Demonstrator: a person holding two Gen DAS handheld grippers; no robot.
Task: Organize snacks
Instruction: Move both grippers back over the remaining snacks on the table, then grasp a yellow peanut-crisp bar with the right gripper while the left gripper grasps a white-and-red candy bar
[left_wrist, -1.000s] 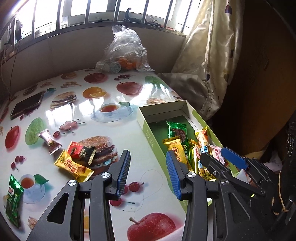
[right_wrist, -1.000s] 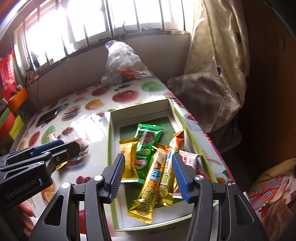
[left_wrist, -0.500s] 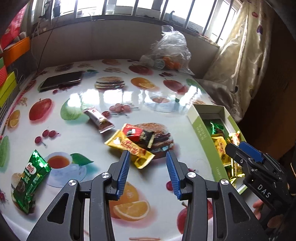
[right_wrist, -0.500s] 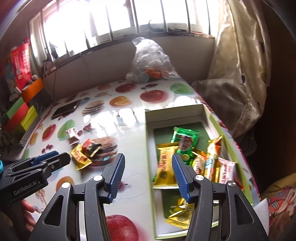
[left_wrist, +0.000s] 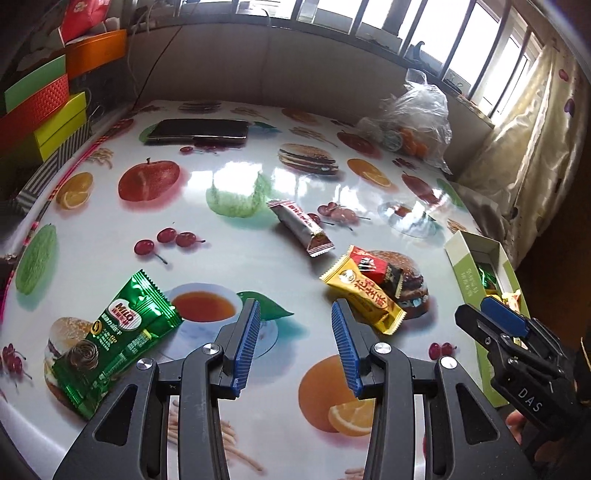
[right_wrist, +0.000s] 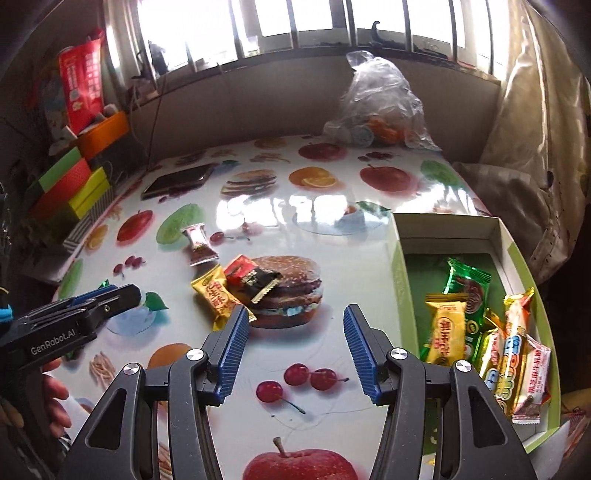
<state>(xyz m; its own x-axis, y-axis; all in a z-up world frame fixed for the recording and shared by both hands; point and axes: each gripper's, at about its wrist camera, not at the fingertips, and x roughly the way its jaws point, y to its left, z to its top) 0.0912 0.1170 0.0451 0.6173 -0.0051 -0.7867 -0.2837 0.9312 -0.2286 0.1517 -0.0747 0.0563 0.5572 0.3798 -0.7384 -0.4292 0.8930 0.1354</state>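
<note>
Snack tidy-up, roughly halfway

Box (right_wrist: 400, 291) holds several packs; four snacks (left_wrist: 364, 297) sit loose on the tabletop (left_wrist: 295, 177). Left claw (left_wrist: 295, 345) and right claw (right_wrist: 293, 349) gape wide, empty.

Left gripper (left_wrist: 295, 343) jaws spread, nothing between them; bare tabletop (left_wrist: 258, 258) ahead. Green Milo packet (left_wrist: 114, 339) lies just left of its path; yellow packet (left_wrist: 364, 299) with red-black packet (left_wrist: 375, 267) overlapping it lies just right. Silver-red bar (left_wrist: 301, 227) lies further ahead, apart. Right gripper (right_wrist: 293, 347) jaws also spread over bare table. Green box (right_wrist: 400, 280) wall stands at its right. Phone (left_wrist: 197, 131) and plastic bag (left_wrist: 413, 122) sit far back.
</note>
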